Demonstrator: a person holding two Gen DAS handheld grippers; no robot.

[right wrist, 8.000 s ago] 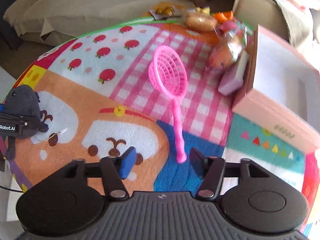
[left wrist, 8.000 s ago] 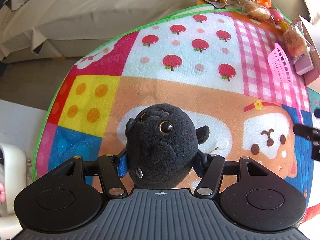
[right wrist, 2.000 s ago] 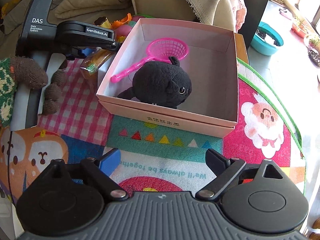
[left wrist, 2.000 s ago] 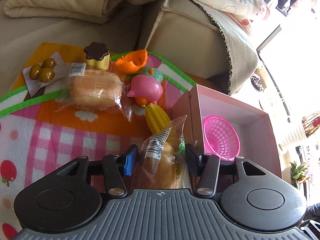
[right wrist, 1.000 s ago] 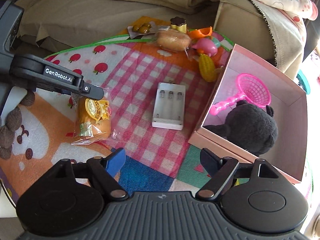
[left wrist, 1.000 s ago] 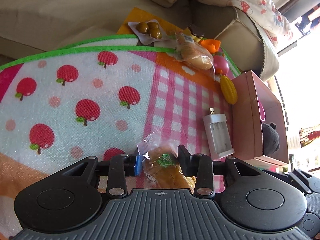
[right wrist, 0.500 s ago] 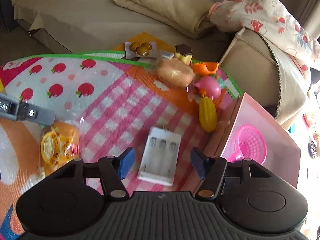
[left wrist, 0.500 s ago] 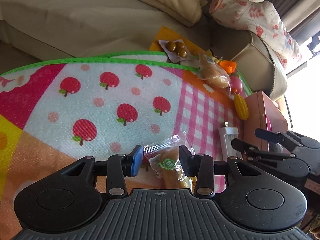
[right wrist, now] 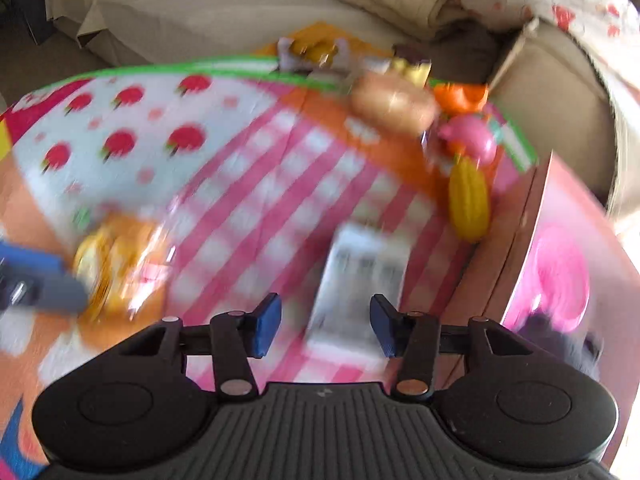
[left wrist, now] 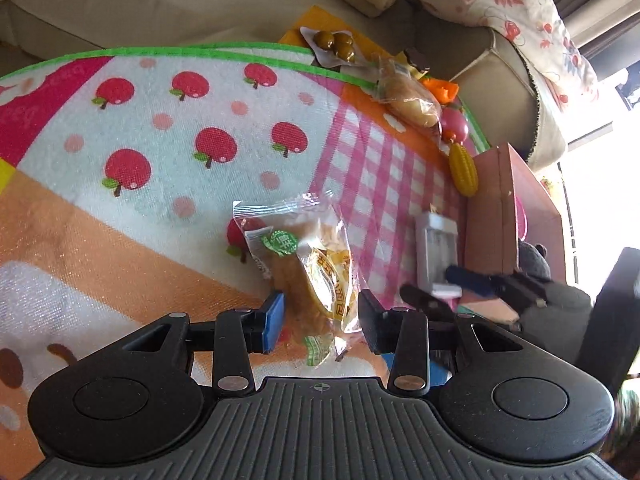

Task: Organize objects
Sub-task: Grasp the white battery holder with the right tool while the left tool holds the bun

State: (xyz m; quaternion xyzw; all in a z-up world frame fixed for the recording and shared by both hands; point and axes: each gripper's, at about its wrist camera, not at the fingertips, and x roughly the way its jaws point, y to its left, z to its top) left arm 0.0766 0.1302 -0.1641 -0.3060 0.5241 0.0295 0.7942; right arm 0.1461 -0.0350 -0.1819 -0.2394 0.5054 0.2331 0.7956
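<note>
My left gripper (left wrist: 320, 320) is open, its jaws on either side of a bagged bread roll (left wrist: 308, 264) that lies on the play mat (left wrist: 160, 160); it also shows in the right wrist view (right wrist: 116, 264). My right gripper (right wrist: 324, 326) is open around the near end of a white battery case (right wrist: 360, 280), just left of the pink box (right wrist: 520, 248). In the left wrist view the right gripper (left wrist: 448, 284) reaches over the case (left wrist: 436, 248) beside the box (left wrist: 492, 216). The pink net (right wrist: 560, 276) and black plush (right wrist: 560, 340) lie inside the box.
At the mat's far edge lie another bagged bun (left wrist: 408, 100), a pink pig toy (left wrist: 454, 126), a toy corn cob (left wrist: 464, 172), an orange piece (left wrist: 442, 88) and a card of brown balls (left wrist: 332, 44). A beige sofa (left wrist: 200, 0) stands behind.
My left gripper has opened and let the bread roll down on the mat. My right gripper has moved down and forward over the battery case; its view is blurred by motion.
</note>
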